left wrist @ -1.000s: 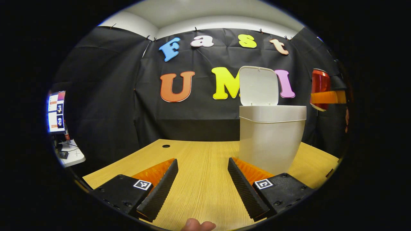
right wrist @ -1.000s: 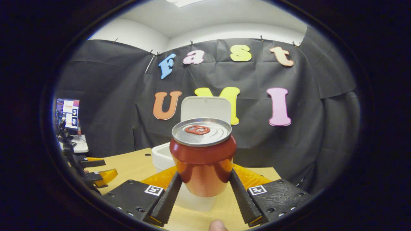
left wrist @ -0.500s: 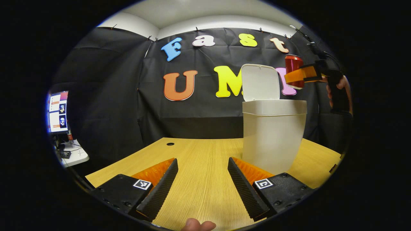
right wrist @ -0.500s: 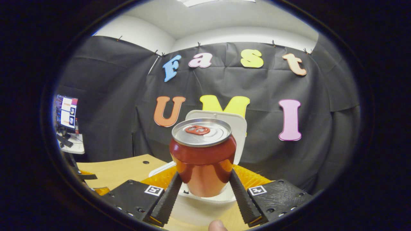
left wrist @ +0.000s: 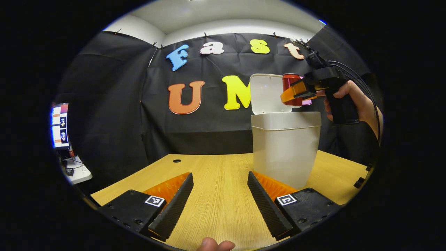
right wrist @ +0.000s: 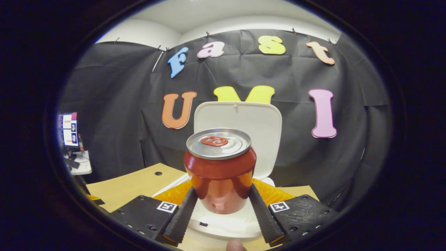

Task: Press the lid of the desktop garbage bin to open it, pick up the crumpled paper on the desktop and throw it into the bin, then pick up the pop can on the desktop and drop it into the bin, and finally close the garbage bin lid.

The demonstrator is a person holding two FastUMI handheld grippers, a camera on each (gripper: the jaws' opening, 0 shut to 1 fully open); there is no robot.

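Right jaws: the pop can (right wrist: 218, 170) is being pinched upright between the two fingers (right wrist: 181, 218) of the right gripper (right wrist: 219, 212), one finger pressing on each side of its lower body.
Pop can: it is being held in the air above the open mouth of the garbage bin (right wrist: 223, 223), silver top facing up; in the left gripper view the can (left wrist: 290, 89) is being seen above the bin's right half, in front of the raised lid.
Right gripper from afar: in the left gripper view the right gripper (left wrist: 296, 92) is being held by a hand (left wrist: 352, 101) at the far right, with cables trailing from its top.
Left jaws: the fingers (left wrist: 172, 209) of the left gripper (left wrist: 219, 202) are being held spread wide apart, with nothing between them.
Left gripper position: it is being held low over the surface (left wrist: 216, 181), near the front edge, its right finger lying just in front of the bin's base.
Garbage bin: the white bin (left wrist: 284, 146) is standing upright on the right part of the surface, apart from both left fingers.
Lid: the lid (left wrist: 266, 94) is standing raised at the far side of the bin, its inner face turned toward the cameras; in the right gripper view the lid (right wrist: 244, 129) is rising directly behind the can.
Surface: a small dark hole (left wrist: 176, 161) is being seen at its far left.
Crumpled paper: whether it is lying in the bin cannot be told.
Background: a lit screen (left wrist: 58, 125) is being seen at the far left.
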